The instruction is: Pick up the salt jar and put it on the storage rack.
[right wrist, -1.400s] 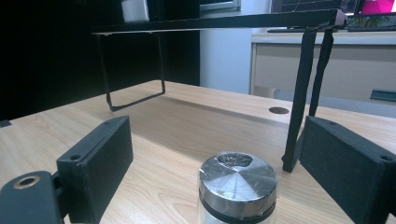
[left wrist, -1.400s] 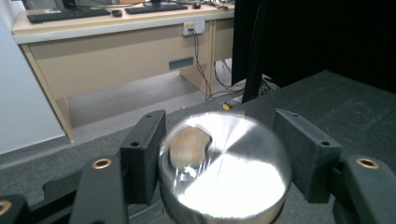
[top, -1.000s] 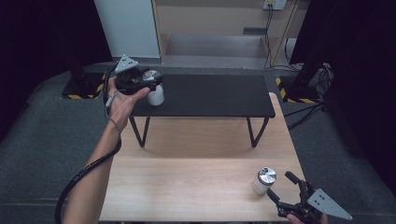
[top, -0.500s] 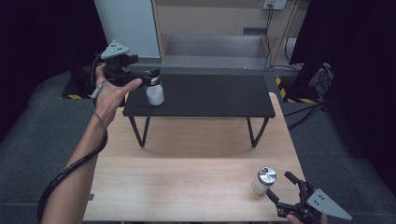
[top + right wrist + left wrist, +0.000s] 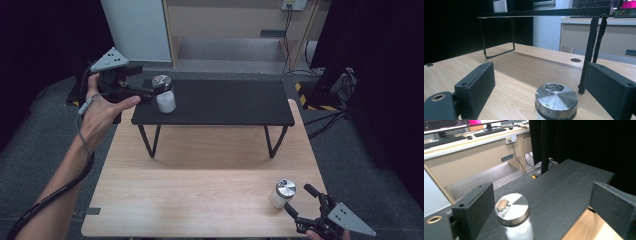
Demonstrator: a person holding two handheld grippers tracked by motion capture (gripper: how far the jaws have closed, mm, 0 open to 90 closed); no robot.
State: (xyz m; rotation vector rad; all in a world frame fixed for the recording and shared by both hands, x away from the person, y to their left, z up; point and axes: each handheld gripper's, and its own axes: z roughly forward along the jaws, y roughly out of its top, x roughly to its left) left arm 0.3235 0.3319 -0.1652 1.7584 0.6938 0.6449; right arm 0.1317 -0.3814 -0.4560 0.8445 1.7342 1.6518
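A white jar with a silver lid [image 5: 164, 96] [image 5: 512, 216] stands upright at the left end of the black raised shelf [image 5: 225, 102] [image 5: 564, 185]. My left gripper [image 5: 147, 90] [image 5: 541, 192] hovers just left of it and a little above. Its jaws have just opened, and the jar sits low between them, close to one jaw with no pad pressing on it. A second silver-lidded jar [image 5: 282, 192] [image 5: 556, 100] stands on the wooden table [image 5: 200, 175] near the front right corner. My right gripper [image 5: 298, 198] [image 5: 539, 67] is open, its jaws either side of that jar without touching it.
The shelf stands on thin black legs [image 5: 150, 140] across the back of the table. Dark curtains [image 5: 380, 75] hang at both sides. Behind are a white cabinet [image 5: 137, 27], cables on the floor [image 5: 325, 115] and a desk with monitors [image 5: 461, 135].
The left gripper has let go of the jar on the shelf and drawn back up and to the left. The jar stays where it stood. The right gripper has not moved.
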